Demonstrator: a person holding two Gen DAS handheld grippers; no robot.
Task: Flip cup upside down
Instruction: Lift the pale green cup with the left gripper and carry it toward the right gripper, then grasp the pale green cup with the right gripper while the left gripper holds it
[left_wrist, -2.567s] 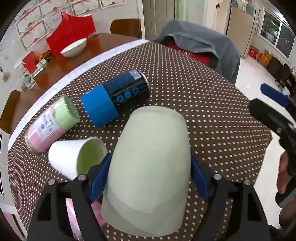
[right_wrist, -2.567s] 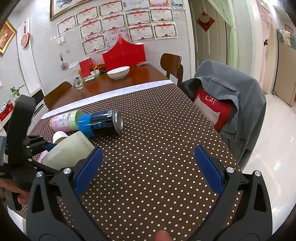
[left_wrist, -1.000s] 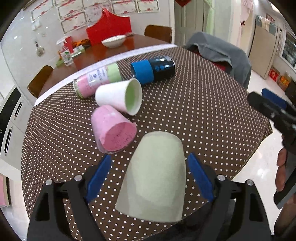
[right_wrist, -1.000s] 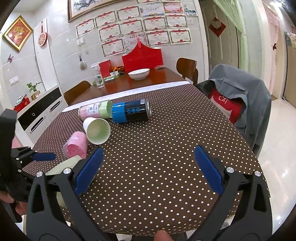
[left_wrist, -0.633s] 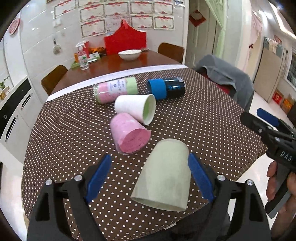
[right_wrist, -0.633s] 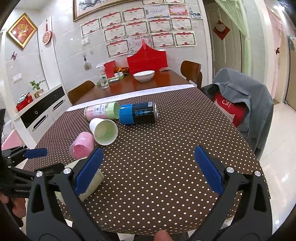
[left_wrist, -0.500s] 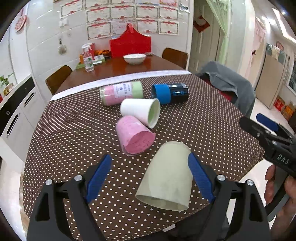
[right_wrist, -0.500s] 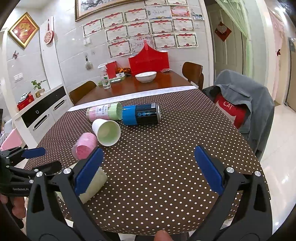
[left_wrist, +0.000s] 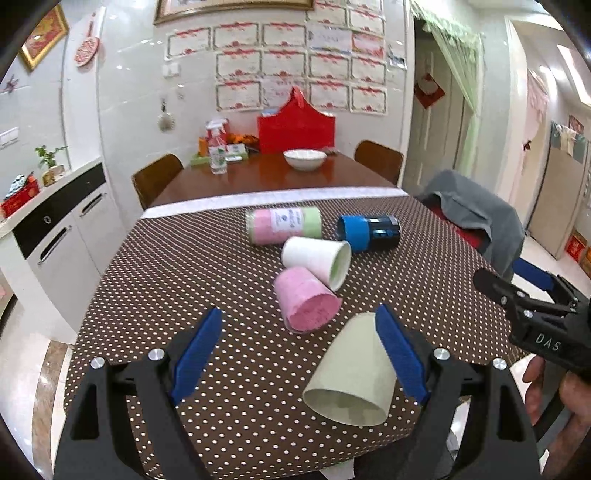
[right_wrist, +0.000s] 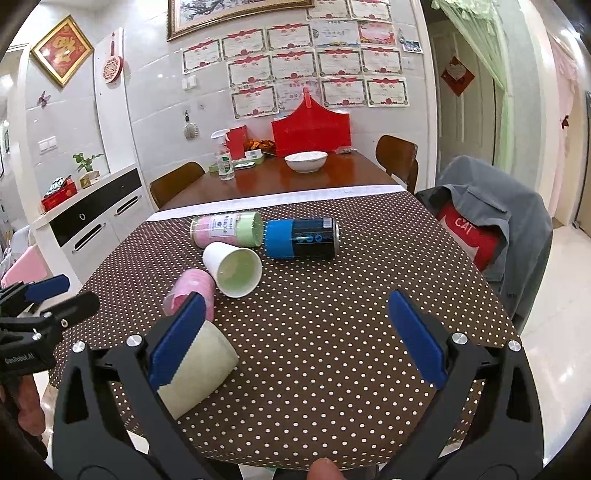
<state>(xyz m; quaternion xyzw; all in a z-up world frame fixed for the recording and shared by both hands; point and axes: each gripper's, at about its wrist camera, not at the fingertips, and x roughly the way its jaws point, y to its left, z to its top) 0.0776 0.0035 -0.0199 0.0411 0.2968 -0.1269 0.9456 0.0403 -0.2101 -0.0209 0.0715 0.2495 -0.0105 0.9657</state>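
Bright, even light; fisheye-warped, vignetted edges

"DAS" shows white on the right gripper (left_wrist: 532, 295); "GenRobot.AI" runs along the left gripper (right_wrist: 44, 295); "CAT" is printed on the red cushion (right_wrist: 467, 230) under the grey jacket (right_wrist: 495, 199).

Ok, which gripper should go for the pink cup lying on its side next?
Left. The pink cup lies straight ahead of the open left gripper, nearly centred between its fingers. From the right gripper it sits far off to the side, partly behind one finger.
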